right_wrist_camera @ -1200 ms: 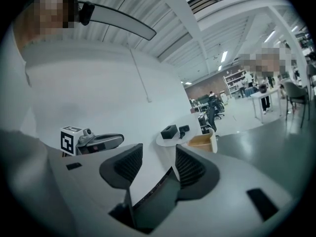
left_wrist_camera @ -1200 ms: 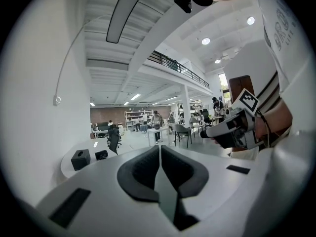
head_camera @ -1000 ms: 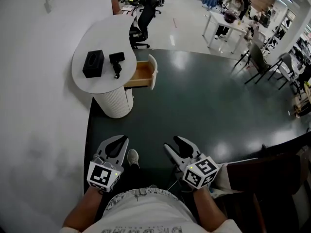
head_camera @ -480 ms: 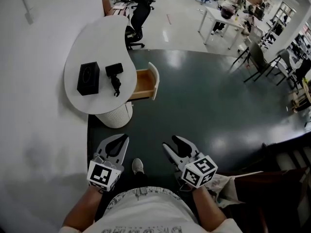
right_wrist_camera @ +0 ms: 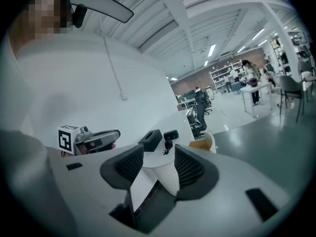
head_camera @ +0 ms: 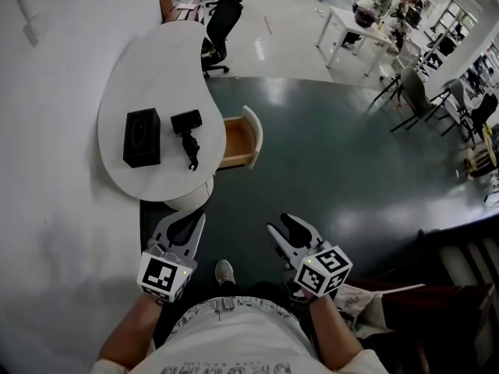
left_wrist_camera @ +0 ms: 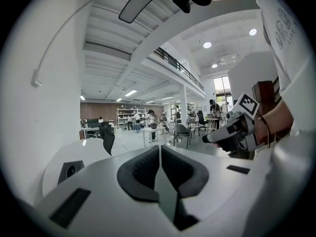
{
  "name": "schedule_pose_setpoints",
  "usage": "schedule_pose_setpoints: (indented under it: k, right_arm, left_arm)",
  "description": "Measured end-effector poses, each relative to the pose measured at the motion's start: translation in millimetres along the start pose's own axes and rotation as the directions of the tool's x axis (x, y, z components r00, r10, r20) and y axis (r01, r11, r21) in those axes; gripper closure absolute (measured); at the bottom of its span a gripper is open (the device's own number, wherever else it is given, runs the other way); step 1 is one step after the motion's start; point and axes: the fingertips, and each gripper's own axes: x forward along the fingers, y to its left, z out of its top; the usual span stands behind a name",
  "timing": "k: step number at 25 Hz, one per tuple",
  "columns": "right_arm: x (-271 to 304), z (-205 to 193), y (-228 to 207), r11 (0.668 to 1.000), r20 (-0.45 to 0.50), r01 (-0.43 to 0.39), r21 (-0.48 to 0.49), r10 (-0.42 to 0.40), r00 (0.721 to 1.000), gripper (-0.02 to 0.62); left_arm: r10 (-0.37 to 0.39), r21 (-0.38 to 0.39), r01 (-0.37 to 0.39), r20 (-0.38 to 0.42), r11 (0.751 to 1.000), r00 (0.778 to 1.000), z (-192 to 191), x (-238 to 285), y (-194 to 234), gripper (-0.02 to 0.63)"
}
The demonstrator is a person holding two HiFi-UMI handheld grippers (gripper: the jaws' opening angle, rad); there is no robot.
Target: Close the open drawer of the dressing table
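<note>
The white dressing table (head_camera: pixel 160 68) stands against the wall at the upper left of the head view. Its wooden drawer (head_camera: pixel 240 140) is pulled out to the right, with a white front. A black box (head_camera: pixel 142 137) and a black handheld device (head_camera: pixel 187 131) lie on the top. My left gripper (head_camera: pixel 199 220) is shut and empty, well short of the table. My right gripper (head_camera: pixel 282 226) is open and empty, below the drawer and apart from it. In the right gripper view the table (right_wrist_camera: pixel 170 144) and drawer (right_wrist_camera: pixel 202 143) show between and just past the jaws of my right gripper (right_wrist_camera: pixel 159 154).
A white wall runs along the left. The floor (head_camera: pixel 327 170) is dark green. A black office chair (head_camera: pixel 214 22) stands beyond the table. White tables, chairs and people fill the far right. Dark wooden furniture (head_camera: pixel 460 287) is at the lower right. My shoe (head_camera: pixel 224 271) shows between the grippers.
The table and drawer have come nearer and lower in the head view as I stepped forward. Both grippers keep the same pose and jaw state.
</note>
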Motion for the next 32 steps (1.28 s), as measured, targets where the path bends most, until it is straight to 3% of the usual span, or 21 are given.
schedule_pose_setpoints:
  k: [16, 32]
  right_arm:
    - [58.3, 35.0, -34.9, 1.0, 0.018, -0.016, 0.026, 0.016, 1.0, 0.391]
    - [155.8, 112.2, -158.0, 0.994, -0.038, -0.105, 0.028, 0.106, 0.994, 0.393]
  left_arm:
    - [0.012, -0.004, -0.012, 0.003, 1.0, 1.0, 1.9, 50.7, 47.1, 0.574]
    - [0.092, -0.006, -0.093, -0.059, 0.996, 0.994, 9.7, 199.1, 112.2, 0.575]
